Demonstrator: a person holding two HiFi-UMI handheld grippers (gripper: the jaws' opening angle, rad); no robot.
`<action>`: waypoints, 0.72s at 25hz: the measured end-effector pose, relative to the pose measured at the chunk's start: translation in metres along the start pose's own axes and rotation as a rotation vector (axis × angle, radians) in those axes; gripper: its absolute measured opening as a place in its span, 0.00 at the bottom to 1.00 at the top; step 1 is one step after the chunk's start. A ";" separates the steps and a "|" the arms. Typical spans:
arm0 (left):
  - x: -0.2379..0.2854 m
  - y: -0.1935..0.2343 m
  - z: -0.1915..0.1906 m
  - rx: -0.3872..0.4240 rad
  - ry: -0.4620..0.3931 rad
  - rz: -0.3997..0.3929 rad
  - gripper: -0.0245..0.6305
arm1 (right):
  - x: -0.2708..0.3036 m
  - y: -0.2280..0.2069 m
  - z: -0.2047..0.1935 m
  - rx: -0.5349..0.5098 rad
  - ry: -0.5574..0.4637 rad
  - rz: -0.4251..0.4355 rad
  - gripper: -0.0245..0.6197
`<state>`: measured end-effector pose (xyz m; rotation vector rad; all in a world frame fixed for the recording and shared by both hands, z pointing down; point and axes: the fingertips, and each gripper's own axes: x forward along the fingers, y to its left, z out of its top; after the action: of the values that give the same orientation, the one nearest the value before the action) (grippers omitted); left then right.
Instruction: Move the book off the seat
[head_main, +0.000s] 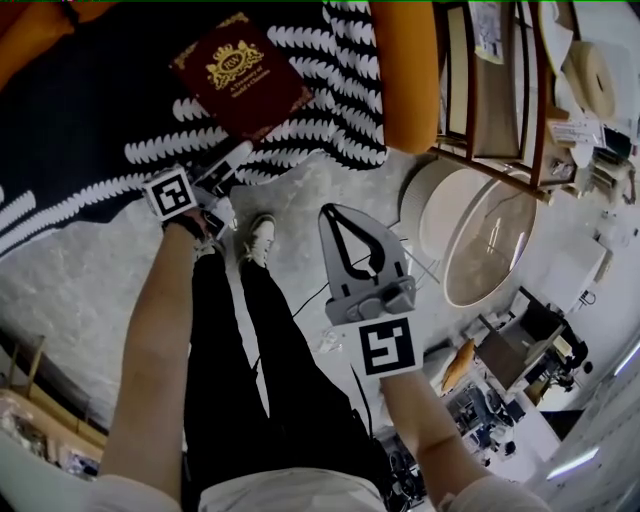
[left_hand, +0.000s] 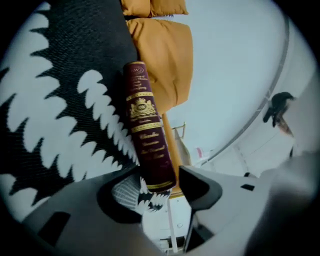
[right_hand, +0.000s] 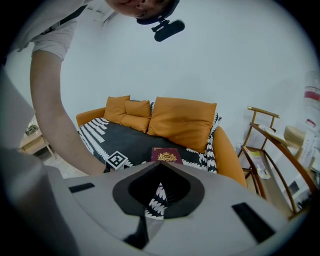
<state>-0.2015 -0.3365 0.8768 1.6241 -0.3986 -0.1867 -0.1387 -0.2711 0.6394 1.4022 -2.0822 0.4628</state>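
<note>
Left gripper (left_hand: 159, 186) has its jaws apart around the near end of the red book (left_hand: 145, 125), maybe not touching it. That book lies on the sofa seat (head_main: 90, 110). Right gripper (right_hand: 160, 165) is closed, empty.

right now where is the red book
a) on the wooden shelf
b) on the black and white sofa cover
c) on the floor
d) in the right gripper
b: the book lies flat on the black and white sofa cover, and the right gripper is off to the side above the floor with nothing in it.
</note>
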 end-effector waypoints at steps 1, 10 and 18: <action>0.004 -0.009 0.008 -0.002 -0.039 -0.042 0.39 | 0.000 0.000 0.002 0.005 -0.006 -0.003 0.07; 0.047 0.015 0.030 0.001 -0.097 0.103 0.54 | -0.006 0.001 -0.005 0.023 0.010 -0.010 0.07; 0.037 -0.001 0.047 -0.120 -0.236 0.038 0.39 | -0.014 -0.010 -0.013 0.032 0.015 -0.022 0.07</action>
<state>-0.1839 -0.3939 0.8755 1.4797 -0.5880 -0.3691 -0.1223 -0.2571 0.6397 1.4342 -2.0535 0.4979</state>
